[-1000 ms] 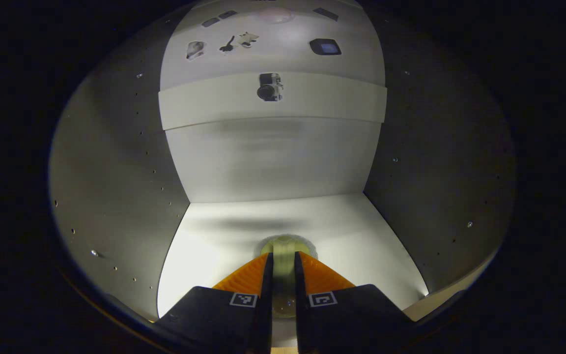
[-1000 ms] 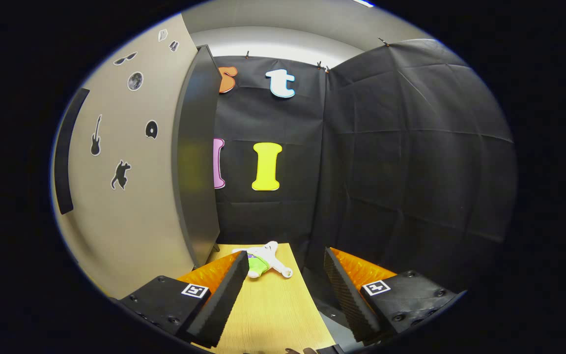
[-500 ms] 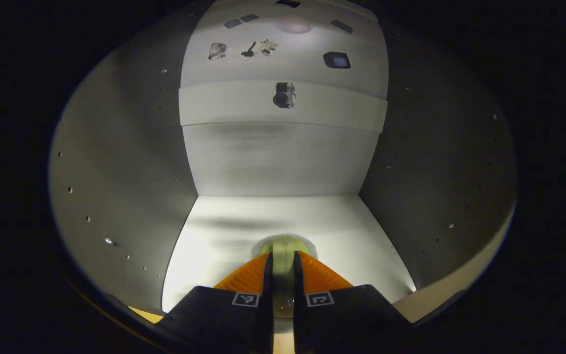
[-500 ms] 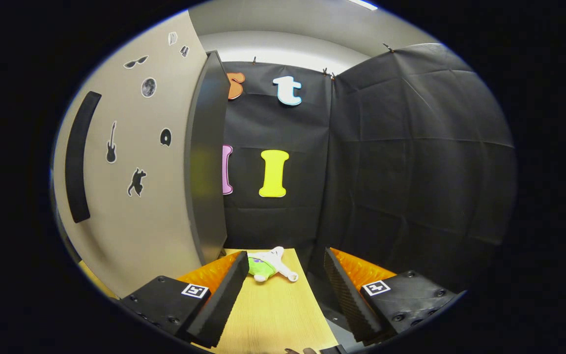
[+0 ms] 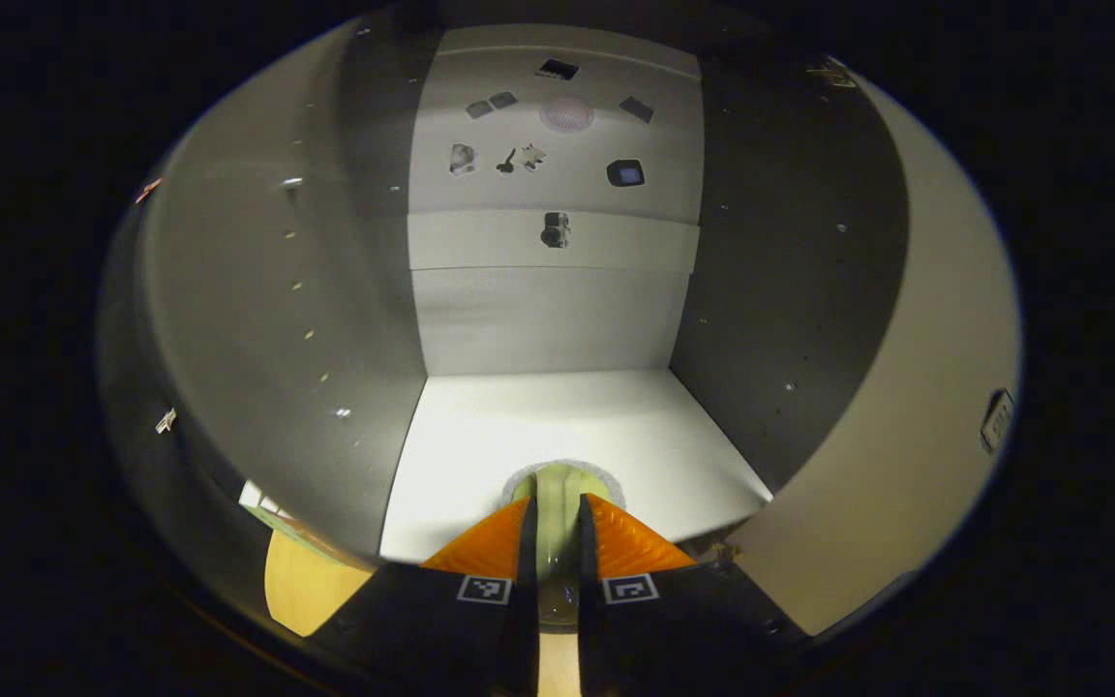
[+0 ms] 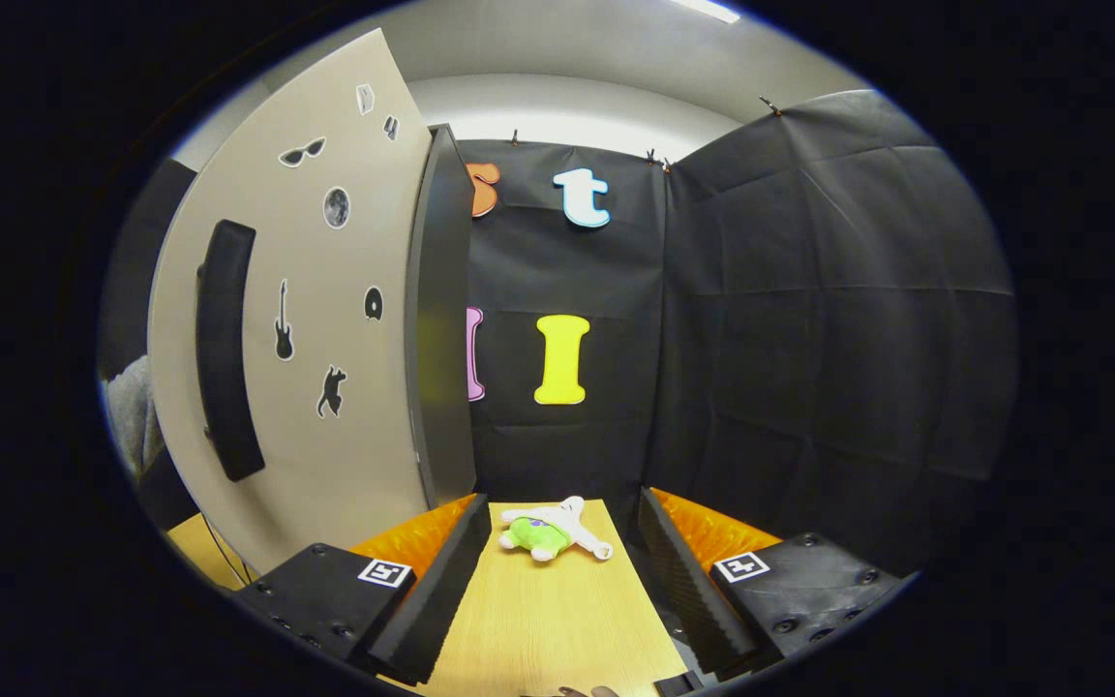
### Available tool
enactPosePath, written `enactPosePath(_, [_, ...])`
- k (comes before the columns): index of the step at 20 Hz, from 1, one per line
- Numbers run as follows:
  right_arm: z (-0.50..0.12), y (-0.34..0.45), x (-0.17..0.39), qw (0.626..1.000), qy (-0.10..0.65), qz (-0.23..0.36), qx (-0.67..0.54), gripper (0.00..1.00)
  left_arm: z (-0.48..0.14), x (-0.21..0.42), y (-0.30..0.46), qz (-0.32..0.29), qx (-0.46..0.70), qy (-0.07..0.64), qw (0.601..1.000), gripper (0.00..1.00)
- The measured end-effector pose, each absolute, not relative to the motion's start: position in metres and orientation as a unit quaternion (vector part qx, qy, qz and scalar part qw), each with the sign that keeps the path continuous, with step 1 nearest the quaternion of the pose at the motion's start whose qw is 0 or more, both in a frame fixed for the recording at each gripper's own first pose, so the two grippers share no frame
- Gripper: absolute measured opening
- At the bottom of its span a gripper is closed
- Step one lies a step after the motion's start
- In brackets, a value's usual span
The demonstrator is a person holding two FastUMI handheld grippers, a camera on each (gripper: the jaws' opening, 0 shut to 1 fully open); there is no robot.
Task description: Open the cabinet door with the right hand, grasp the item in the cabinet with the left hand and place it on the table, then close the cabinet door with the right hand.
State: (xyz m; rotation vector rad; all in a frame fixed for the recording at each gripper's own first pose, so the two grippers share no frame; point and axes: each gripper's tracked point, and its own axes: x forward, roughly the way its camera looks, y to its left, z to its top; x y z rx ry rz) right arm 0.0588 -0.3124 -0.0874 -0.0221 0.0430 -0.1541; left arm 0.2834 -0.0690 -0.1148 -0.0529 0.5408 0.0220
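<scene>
Backing out of the cabinet, our left gripper clamps the pale round item (identity unclear) at the shelf's front edge. Right gripper gapes wide beside the door. Next: lower onto table.

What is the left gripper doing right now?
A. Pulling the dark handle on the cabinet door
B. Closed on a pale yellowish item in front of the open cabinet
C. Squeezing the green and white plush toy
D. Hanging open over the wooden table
B: in the left gripper view the left gripper has both fingers pressed on the pale yellowish item, with the cabinet interior ahead.
</scene>
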Motion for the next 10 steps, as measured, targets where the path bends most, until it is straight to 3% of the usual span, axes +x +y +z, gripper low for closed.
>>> enactPosePath(10, [-0.064, -0.234, 0.004, 0.997, 0.002, -0.065, -0.042, 0.97, -0.173, 0.137, -0.067, -0.013, -0.064, 0.288, 0.955, 0.2])
